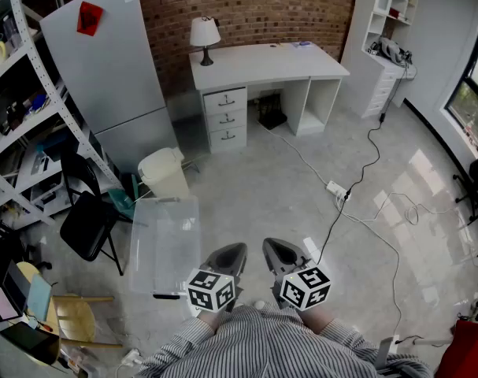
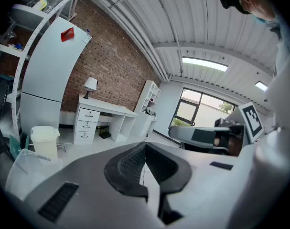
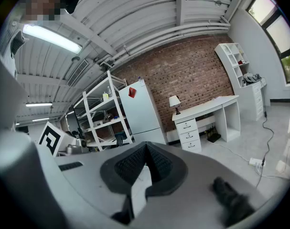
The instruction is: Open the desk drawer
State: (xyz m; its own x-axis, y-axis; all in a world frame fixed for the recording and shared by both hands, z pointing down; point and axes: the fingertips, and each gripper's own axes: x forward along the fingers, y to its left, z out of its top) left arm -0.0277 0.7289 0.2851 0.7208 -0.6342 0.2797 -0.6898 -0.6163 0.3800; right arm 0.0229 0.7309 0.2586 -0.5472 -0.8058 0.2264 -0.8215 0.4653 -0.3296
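**Left hand-held gripper (image 1: 235,250) and right hand-held gripper (image 1: 270,247) closed on nothing**

Both sit side by side just ahead of the person's striped shirt (image 1: 278,345), jaws together. The three desk drawers (image 1: 225,119), all pushed in, stand well apart across the floor (image 1: 254,187), under the white surface (image 1: 262,57) against the brick wall (image 1: 254,10).

Fridge (image 1: 105,61), lamp (image 1: 205,34), bin (image 1: 164,176) (cream)

The white bench (image 1: 262,57) looked smooth and matt, the grey floor (image 1: 254,195) glossy, the brick wall (image 1: 246,6) rough, the fridge (image 1: 105,61) a smooth satin grey.
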